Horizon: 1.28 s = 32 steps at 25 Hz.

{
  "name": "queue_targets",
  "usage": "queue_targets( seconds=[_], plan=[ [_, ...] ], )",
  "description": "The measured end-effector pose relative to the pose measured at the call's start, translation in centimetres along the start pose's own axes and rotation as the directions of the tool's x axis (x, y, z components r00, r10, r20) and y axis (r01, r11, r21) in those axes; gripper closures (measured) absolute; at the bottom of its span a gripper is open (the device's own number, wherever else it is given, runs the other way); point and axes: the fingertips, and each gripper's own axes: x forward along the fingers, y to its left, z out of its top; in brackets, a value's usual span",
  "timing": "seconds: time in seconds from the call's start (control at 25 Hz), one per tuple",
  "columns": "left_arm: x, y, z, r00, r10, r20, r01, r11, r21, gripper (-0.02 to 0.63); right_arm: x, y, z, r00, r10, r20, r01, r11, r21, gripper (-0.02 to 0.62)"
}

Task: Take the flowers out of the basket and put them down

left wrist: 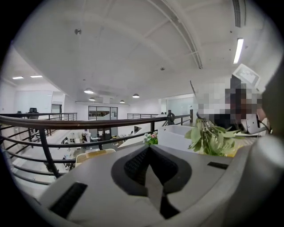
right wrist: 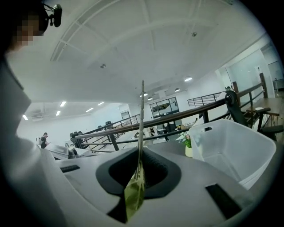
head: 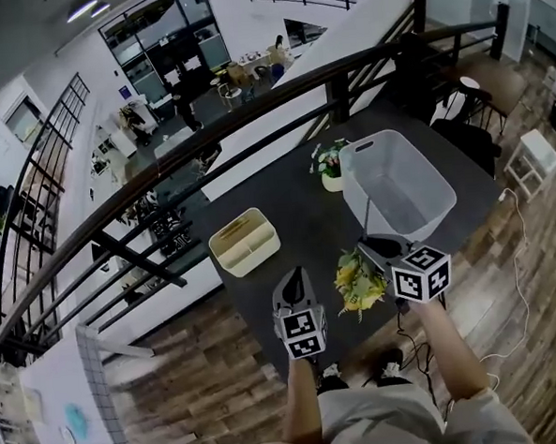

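Lighting: bright, even, supplied by ceiling lamps (left wrist: 238, 49) | Shadows: soft | Distortion: strong fisheye, corners blackened | Blur: motion smear seen at head view's edges

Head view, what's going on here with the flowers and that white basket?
A person holds a tool in each hand. The right tool is shut on the stem of a bunch of flowers, held outside the white basket, by the near edge of the dark table. The basket looks empty. The left tool is shut, with nothing in it.
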Motion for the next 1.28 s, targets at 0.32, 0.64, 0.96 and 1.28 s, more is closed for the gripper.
queue_targets(
  seconds=[0.32, 0.64, 0.96, 1.28],
  plan=[
    [2.6, 2.7, -2.7, 0.996, -0.075, -0.039, 0.073, 0.997, -0.031, 0.586, 5.0, -1.8, -7.1, 0.960, -0.085, -0.267, 0.088, 0.996, -0.003, 0.545],
    [4.1, 3.0, -6.5, 0.983, -0.164, -0.085, 0.153, 0.981, -0.122, 0.586, 9.0, -4.3, -15.6, 0.854, -0.137, -0.502, 0.164, 0.986, 0.011, 0.545],
    [5.9, 4.4, -9.8, 0.975, -0.195, -0.108, 0.174, 0.968, -0.182, 0.586, 15.8, -7.6, -19.4, 0.803, -0.156, -0.575, 0.202, 0.979, 0.016, 0.543],
    [6.6, 6.1, -11.2, 0.977, -0.168, -0.132, 0.150, 0.979, -0.136, 0.586, 19.3, -9.7, -22.9, 0.752, -0.157, -0.640, 0.225, 0.974, 0.026, 0.543]
  ],
)
